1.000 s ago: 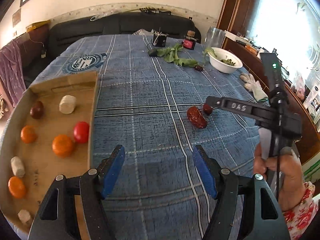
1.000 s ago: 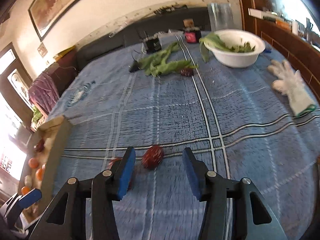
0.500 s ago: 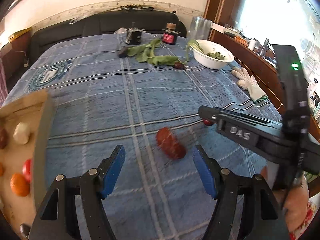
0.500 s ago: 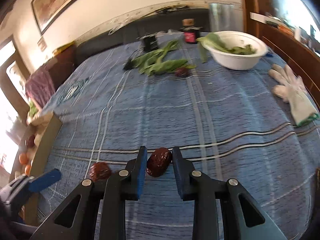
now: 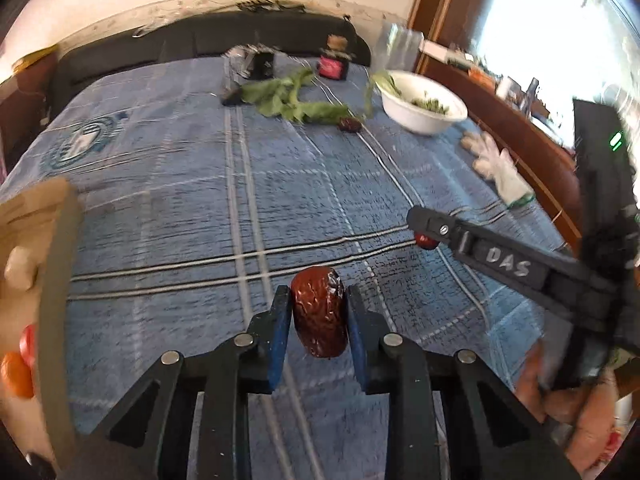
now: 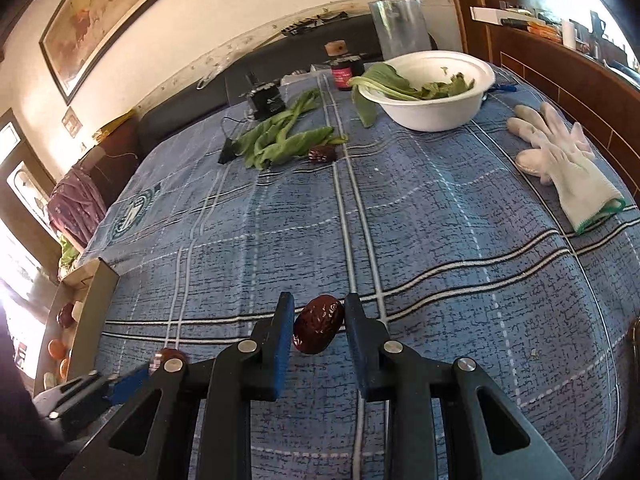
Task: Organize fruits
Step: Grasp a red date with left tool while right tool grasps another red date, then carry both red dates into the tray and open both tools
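Observation:
My left gripper is shut on a large wrinkled red date, low over the blue plaid tablecloth. My right gripper is shut on a smaller red date; it also shows in the left wrist view under the right gripper's tip. The left gripper's date shows in the right wrist view at lower left. A third date lies by the greens at the back. A cardboard tray at the left holds oranges, a tomato and pale pieces.
A white bowl of greens stands at the back right, with loose green leaves beside it. A white glove lies at the right edge. A small dark jar and a black device stand at the back.
My left gripper moved right to the large date and closed on it. My right gripper closed around the smaller date and stays on it.

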Demonstrator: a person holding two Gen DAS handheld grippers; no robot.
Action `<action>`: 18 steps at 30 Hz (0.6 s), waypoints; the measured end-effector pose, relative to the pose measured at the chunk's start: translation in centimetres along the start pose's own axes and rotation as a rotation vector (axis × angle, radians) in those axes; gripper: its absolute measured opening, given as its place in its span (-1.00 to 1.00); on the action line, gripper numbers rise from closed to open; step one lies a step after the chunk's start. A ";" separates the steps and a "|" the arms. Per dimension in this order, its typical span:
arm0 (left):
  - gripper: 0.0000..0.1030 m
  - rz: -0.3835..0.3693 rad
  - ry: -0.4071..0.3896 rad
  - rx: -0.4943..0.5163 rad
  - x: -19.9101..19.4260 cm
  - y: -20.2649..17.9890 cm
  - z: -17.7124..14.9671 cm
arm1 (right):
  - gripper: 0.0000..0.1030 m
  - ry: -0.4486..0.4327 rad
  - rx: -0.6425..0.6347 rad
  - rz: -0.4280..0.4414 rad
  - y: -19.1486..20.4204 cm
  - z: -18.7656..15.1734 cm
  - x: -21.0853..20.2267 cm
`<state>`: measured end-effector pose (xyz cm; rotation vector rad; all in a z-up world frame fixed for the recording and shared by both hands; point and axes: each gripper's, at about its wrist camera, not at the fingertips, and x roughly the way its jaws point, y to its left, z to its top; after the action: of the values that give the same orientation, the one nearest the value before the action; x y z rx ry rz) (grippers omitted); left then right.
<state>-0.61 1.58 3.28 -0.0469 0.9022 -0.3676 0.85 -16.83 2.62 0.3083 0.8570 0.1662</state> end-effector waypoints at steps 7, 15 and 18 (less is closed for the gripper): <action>-0.50 0.021 -0.099 -0.162 -9.3 6.8 -2.5 | -0.47 -0.059 -0.116 0.053 4.2 -1.1 -1.7; -0.49 0.222 -0.152 -0.316 -16.3 18.0 -5.8 | -0.45 -0.014 -0.246 0.255 14.4 -4.3 -4.6; -0.49 0.246 -0.139 -0.355 -16.6 21.0 -6.0 | -0.45 0.028 -0.333 0.327 19.4 -6.1 -4.7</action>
<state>-8.46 27.40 8.02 -0.2822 0.8155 0.0275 -7.26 1.40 8.69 0.1311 0.7874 0.6124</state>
